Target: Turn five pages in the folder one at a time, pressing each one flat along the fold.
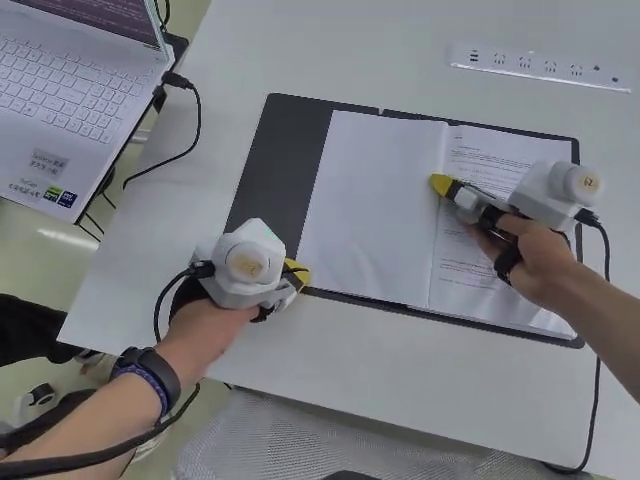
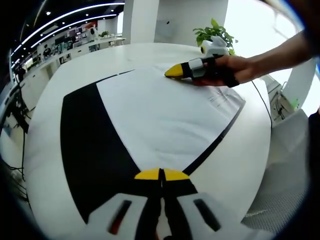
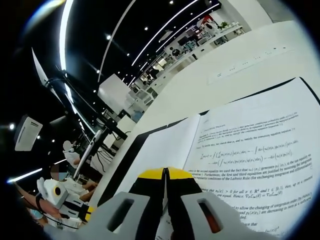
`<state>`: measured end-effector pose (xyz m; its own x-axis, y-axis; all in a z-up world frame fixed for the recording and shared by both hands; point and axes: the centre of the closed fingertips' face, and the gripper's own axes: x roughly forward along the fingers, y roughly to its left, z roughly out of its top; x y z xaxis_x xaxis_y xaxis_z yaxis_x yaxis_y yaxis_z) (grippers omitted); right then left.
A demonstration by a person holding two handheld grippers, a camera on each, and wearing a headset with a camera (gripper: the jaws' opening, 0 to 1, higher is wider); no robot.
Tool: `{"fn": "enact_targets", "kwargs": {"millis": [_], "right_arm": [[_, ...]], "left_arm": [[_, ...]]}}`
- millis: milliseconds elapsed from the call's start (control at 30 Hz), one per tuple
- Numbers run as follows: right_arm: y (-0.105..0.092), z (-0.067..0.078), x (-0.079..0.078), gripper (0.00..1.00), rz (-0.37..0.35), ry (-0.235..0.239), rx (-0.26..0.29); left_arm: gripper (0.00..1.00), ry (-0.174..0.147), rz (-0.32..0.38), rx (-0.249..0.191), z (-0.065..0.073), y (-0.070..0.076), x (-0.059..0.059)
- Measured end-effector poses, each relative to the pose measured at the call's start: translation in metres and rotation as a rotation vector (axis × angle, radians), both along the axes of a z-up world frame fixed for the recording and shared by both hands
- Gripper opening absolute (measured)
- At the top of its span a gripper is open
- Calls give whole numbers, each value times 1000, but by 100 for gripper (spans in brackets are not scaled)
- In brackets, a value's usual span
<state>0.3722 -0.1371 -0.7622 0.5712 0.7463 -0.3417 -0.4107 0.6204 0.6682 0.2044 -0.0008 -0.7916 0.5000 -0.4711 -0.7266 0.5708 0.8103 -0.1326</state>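
An open folder lies on the white table, its black cover (image 1: 275, 170) bare on the left. A blank white page (image 1: 375, 200) lies turned over next to it, and a printed page (image 1: 490, 160) lies on the right. My right gripper (image 1: 440, 185) is shut, its yellow tips down on the fold between the two pages (image 3: 165, 173). My left gripper (image 1: 295, 275) is also shut, resting at the folder's near left corner on the black edge (image 2: 161, 174). The right gripper (image 2: 175, 71) appears in the left gripper view, across the blank page (image 2: 160, 115).
A white laptop (image 1: 70, 90) sits at the far left with a black cable (image 1: 180, 130) trailing from it. A white power strip (image 1: 545, 65) lies at the back right. The table's near edge (image 1: 330, 395) runs just below the folder.
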Motion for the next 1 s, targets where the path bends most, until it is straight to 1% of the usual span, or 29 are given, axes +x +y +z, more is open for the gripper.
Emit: {"fn": "enact_targets", "kwargs": {"millis": [67, 167, 200, 267, 300, 333, 500, 633, 700, 867, 900, 933, 967, 1000], "right_arm": [[0, -1, 7, 0, -14, 1, 9], [1, -2, 19, 0, -32, -5, 2], [2, -2, 20, 0, -34, -4, 0], [4, -3, 29, 0, -38, -11, -25], [5, -3, 30, 0, -37, -12, -28], [6, -3, 35, 0, -42, -15, -31], [5, -4, 54, 0, -96, -9, -9], [7, 1, 57, 0, -122, -21, -12], [4, -3, 66, 0, -131, -24, -8], [6, 4, 68, 0, -155, -30, -5], [6, 6, 70, 0, -166, -32, -5], [3, 0, 79, 0, -173, -27, -1], [2, -2, 82, 0, -180, -25, 2], [3, 0, 83, 0, -189, -16, 12]], "left_arm": [[0, 0, -2, 1, 0, 0, 0], [0, 1, -3, 0, 0, 0, 0], [0, 1, -3, 0, 0, 0, 0], [0, 1, 2, -2, 0, 0, 0], [0, 0, 4, -1, 0, 0, 0], [0, -2, 2, 1, 0, 0, 1], [0, -1, 1, 1, 0, 1, 1], [0, 1, -1, 0, 0, 1, 0], [0, 1, -3, 1, 0, 1, 0], [0, 4, -1, 0, 0, 1, 0], [0, 5, 0, -1, 0, 1, 0], [0, 6, 1, -1, 0, 1, 0], [0, 7, 3, -2, 0, 1, 0], [0, 7, 6, -3, 0, 2, 0]]}}
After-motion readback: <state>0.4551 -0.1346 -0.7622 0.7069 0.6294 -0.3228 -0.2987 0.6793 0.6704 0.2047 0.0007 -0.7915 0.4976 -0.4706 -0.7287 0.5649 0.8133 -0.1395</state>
